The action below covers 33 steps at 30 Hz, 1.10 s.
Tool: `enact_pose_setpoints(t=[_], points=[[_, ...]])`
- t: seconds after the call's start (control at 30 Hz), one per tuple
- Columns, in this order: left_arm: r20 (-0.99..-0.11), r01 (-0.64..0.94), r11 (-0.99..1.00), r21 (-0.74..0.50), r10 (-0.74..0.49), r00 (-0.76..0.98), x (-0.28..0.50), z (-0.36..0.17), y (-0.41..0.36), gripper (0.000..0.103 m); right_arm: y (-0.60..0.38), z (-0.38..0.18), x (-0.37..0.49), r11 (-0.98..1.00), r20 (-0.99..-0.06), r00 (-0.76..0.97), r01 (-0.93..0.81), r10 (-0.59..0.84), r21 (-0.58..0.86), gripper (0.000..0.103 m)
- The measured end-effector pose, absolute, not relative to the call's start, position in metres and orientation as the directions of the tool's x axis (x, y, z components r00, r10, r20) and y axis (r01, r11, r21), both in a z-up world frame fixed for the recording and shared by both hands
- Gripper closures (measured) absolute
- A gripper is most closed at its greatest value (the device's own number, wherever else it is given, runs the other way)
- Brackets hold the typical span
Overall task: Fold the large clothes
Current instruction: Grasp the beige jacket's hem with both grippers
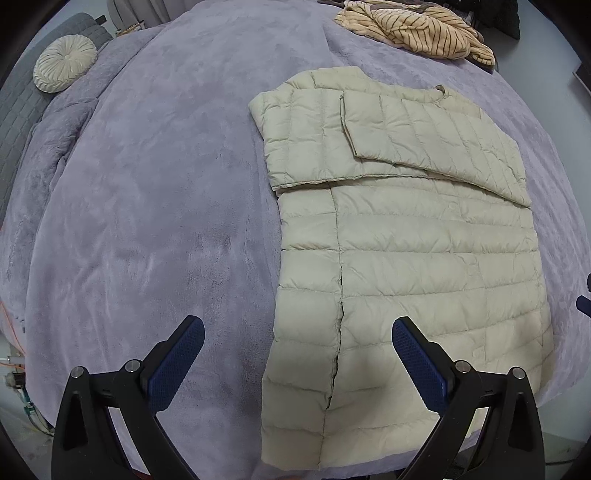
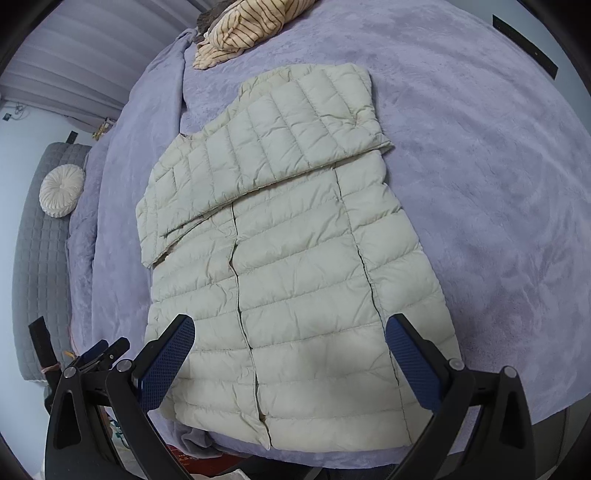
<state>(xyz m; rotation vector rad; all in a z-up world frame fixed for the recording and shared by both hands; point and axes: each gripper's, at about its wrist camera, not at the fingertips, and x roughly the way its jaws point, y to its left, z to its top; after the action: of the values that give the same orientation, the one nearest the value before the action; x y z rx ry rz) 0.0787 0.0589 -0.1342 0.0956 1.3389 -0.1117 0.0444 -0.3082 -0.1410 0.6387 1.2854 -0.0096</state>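
A cream quilted puffer jacket [image 1: 406,240] lies flat on the purple bedspread [image 1: 147,203], with both sleeves folded across its chest. It also shows in the right wrist view [image 2: 295,277]. My left gripper [image 1: 297,338] is open and empty, hovering above the jacket's hem at its left edge. My right gripper [image 2: 290,336] is open and empty, hovering above the jacket's hem near its middle. The left gripper's fingers [image 2: 99,350] show at the lower left of the right wrist view.
A striped tan garment [image 1: 417,29] lies crumpled at the far end of the bed; it also shows in the right wrist view [image 2: 243,29]. A round cream cushion [image 1: 64,62] rests on a grey quilted seat [image 2: 40,258] beside the bed. The bed's near edge runs just below the hem.
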Motion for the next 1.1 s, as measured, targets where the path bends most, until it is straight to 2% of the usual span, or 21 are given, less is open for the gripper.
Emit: enact_pose_setpoints(t=[0.23,0.37,0.6,0.73,0.9,1.1], points=[[-0.98,0.191,0.98,-0.058,-0.093,0.177,0.066,-0.141,0.06,0.001,-0.317,-0.145,0.03,0.798,-0.886,0.286,0.395,0.364,0.455,0.0],[-0.985,0.212,0.976,-0.051,-0.084,0.148,0.058,-0.151,0.064,0.001,-0.322,-0.147,0.024,0.792,-0.889,0.272,0.409,0.368,0.453,0.0],[-0.981,0.21,0.96,-0.183,-0.192,0.025,0.049,-0.181,0.085,0.001,-0.337,-0.173,0.006,0.783,-0.903,0.208,0.451,0.375,0.429,0.0],[-0.977,0.205,0.955,-0.214,-0.212,-0.03,0.041,-0.2,0.095,0.001,-0.357,-0.192,-0.015,0.748,-0.91,0.191,0.521,0.369,0.412,0.0],[-0.937,0.125,0.931,-0.344,-0.331,-0.114,0.033,-0.223,0.106,0.001,-0.375,-0.22,-0.041,0.669,-0.877,0.184,0.583,0.444,0.461,0.0],[-0.914,0.121,0.912,-0.392,-0.371,-0.161,0.024,-0.236,0.097,0.001,-0.38,-0.248,-0.07,0.536,-0.819,0.233,0.657,0.525,0.531,0.0]])
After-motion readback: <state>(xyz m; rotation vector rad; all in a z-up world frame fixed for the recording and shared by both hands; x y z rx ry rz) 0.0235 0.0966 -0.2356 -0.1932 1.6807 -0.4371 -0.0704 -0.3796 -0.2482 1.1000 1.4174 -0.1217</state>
